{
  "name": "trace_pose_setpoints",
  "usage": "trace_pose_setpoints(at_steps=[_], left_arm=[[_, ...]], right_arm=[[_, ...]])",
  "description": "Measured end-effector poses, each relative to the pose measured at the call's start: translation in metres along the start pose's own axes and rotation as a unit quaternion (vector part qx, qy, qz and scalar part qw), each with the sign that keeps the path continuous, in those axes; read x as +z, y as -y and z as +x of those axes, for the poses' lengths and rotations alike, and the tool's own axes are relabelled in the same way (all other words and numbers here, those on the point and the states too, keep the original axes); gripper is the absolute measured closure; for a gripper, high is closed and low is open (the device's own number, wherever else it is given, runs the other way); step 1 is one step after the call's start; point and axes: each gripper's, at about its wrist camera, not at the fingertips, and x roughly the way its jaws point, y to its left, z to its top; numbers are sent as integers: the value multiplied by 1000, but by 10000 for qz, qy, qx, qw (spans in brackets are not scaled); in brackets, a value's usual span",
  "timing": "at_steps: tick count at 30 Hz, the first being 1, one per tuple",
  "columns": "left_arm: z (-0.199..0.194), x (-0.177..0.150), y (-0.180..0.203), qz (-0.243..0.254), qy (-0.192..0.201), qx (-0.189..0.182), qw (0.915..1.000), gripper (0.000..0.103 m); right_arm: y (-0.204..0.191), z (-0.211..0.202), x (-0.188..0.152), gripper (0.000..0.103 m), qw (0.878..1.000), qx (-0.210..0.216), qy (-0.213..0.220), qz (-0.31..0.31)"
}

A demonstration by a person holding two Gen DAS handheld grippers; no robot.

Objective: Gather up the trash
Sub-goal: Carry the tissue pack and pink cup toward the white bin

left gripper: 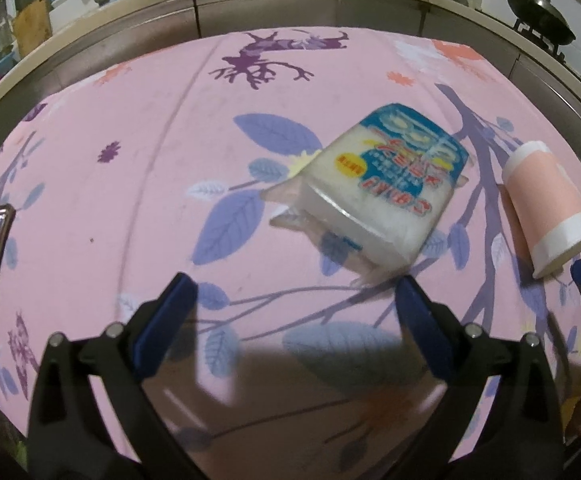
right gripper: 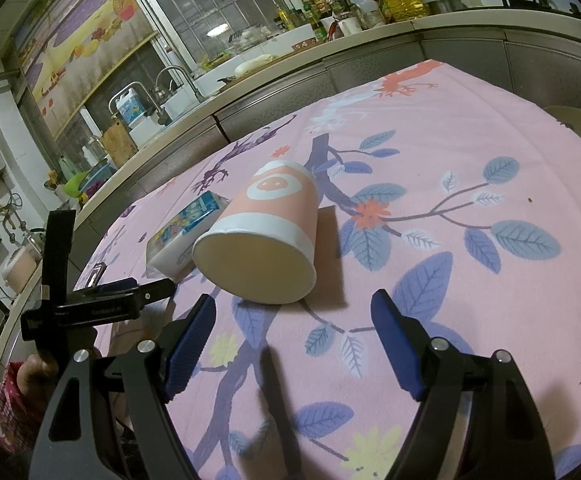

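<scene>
While both pieces of trash lie on the pink tablecloth (left gripper: 130, 128), nothing is collected yet, it seems. Your left gripper (left gripper: 296, 304) is released and empty, just before the tissue pack (left gripper: 374, 192). Your right gripper (right gripper: 292, 334) is also released, near the fallen paper cup (right gripper: 266, 236). I see no bin for them.

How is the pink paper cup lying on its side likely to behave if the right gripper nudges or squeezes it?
The paper cup lies on its side on the tablecloth, so a nudge would probably roll it in a curve, since it tapers. It looks empty and thin-walled, so likely light and easily crushed near the open rim. The right gripper is open, not touching it.
</scene>
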Motion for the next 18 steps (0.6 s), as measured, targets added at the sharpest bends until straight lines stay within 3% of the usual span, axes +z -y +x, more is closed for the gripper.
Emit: trace_pose_setpoints(at_steps=[4, 7, 13, 18], left_arm=[[-4, -1, -1, -59, -67, -30, 10000, 6], [-9, -1, -7, -220, -109, -305, 9992, 6], [-26, 2, -3, 39, 238, -202, 9995, 6], [-37, 16, -1, 59, 368, -623, 9974, 6]], right_arm=[[-1, 0, -1, 26, 10000, 5, -1, 2], [5, -4, 0, 26, 10000, 6, 21, -5], [5, -4, -1, 26, 10000, 37, -2, 35], [7, -7, 4, 26, 9999, 129, -13, 5]])
